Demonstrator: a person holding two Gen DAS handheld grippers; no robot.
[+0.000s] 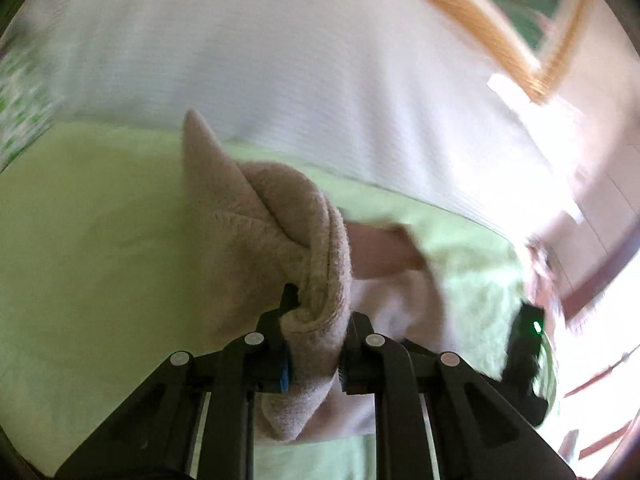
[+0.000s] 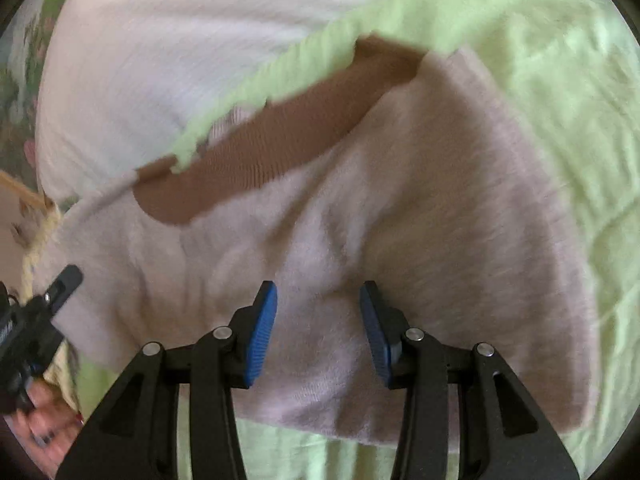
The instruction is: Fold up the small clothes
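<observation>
A small pale pink fuzzy garment (image 2: 420, 240) with a brown ribbed band (image 2: 260, 152) lies on a light green sheet (image 2: 560, 80). My left gripper (image 1: 314, 328) is shut on a bunched fold of the pink garment (image 1: 256, 240) and holds it raised off the sheet. My right gripper (image 2: 318, 320) is open just above the garment's near part, with its blue pads (image 2: 262, 332) apart and nothing between them. The left gripper also shows at the left edge of the right wrist view (image 2: 44, 304).
A white ribbed blanket (image 1: 280, 60) covers the far side beyond the green sheet (image 1: 80, 240). A wooden frame (image 1: 480, 20) stands at the upper right of the left wrist view. The person's hand (image 2: 44, 432) holds the left gripper.
</observation>
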